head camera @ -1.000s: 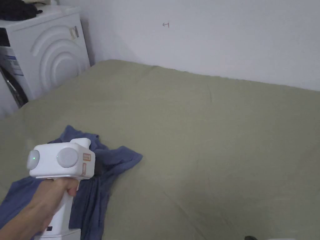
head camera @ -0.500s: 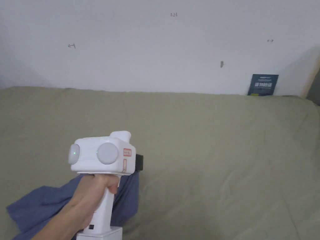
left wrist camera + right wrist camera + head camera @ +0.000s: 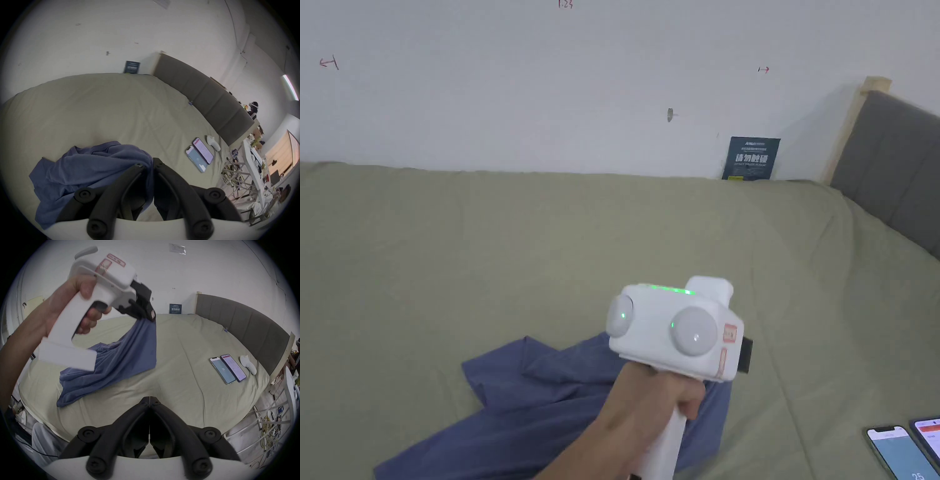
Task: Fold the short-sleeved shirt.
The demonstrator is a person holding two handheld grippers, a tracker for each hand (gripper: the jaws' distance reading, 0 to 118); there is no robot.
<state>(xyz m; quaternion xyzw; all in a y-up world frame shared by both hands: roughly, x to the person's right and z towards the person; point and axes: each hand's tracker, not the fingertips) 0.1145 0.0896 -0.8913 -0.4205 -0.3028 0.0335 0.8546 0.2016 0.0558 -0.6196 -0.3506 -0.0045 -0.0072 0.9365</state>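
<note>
An edge of the blue short-sleeved shirt (image 3: pixel 123 353) was clamped between the jaws of the left hand-held gripper (image 3: pixel 148 315) and lifted, while the rest of the garment was left crumpled on the olive-green bed (image 3: pixel 178 353). The right hand-held gripper (image 3: pixel 149 400) was held above the bed's near edge with its jaws pressed together on nothing. Two phones (image 3: pixel 227 368) were laid side by side toward the grey headboard (image 3: pixel 243 321).
</note>
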